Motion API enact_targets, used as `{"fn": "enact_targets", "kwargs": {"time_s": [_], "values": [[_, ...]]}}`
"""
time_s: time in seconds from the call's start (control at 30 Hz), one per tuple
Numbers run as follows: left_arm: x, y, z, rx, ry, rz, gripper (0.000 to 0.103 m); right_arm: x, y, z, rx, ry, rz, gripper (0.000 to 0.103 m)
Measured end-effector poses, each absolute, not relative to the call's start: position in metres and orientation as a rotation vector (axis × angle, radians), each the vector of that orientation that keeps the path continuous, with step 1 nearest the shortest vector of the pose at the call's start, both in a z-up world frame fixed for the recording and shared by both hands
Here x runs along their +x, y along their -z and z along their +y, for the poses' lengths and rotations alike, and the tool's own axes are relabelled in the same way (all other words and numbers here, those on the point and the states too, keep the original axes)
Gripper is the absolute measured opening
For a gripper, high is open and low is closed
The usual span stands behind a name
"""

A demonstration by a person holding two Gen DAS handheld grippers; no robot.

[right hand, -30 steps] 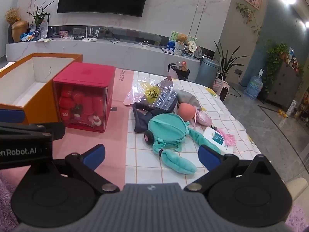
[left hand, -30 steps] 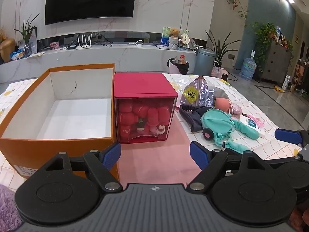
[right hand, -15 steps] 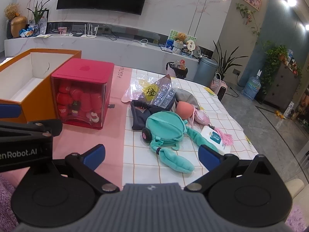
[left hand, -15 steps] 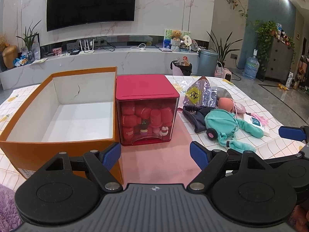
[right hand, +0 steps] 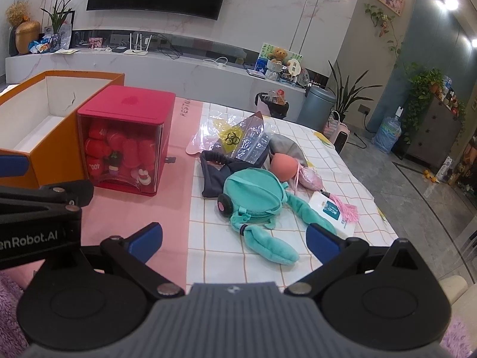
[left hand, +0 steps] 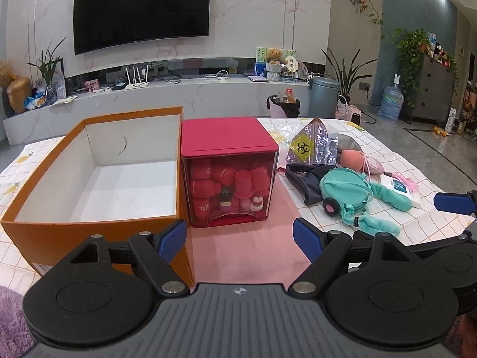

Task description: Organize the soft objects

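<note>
Left wrist view
Left gripper: released, its blue-padded fingers spread wide with nothing between them, above the pink mat.
Orange box: ahead and to the left; stiff rectangular cardboard, open top, plain white lining, nothing visible inside.
Red cube: straight ahead, touching the orange box's right wall; matte red lid, clear plastic front, rounded red soft pieces packed inside.
Teal plush bag: ahead to the right on the checked cloth; round, zipped, with long stuffed limbs.
Dark headband: crumpled fabric just left of the teal plush bag, touching it.
Worktop: covered by white grid-pattern cloth and a smooth pink mat.

Right wrist view
Right gripper: released, fingers wide apart, holding nothing.
Teal plush bag: directly ahead, one fuzzy limb lying between the fingers' line of sight.
Peach sponge: egg-shaped, smooth, just beyond the bag.
Clear bag: crinkled plastic with a yellow biohazard mark, farther ahead.
White card: flat, with a pink tassel, ahead to the right.
</note>
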State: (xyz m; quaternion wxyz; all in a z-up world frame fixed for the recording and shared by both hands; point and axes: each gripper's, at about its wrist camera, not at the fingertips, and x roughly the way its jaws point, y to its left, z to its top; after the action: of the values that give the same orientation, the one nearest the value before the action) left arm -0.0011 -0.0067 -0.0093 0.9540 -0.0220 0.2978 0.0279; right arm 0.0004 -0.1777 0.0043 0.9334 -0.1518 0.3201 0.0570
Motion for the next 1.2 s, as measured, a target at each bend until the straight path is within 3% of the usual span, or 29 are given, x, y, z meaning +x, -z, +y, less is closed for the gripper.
{"fn": "enact_targets", "kwargs": {"time_s": [1.2], "values": [[0.0028,0.0110,-0.0060,-0.052,-0.055,0.627,0.095,0.0001,-0.0036,-0.1761,-0.314,-0.124,0.670,0.100]]}}
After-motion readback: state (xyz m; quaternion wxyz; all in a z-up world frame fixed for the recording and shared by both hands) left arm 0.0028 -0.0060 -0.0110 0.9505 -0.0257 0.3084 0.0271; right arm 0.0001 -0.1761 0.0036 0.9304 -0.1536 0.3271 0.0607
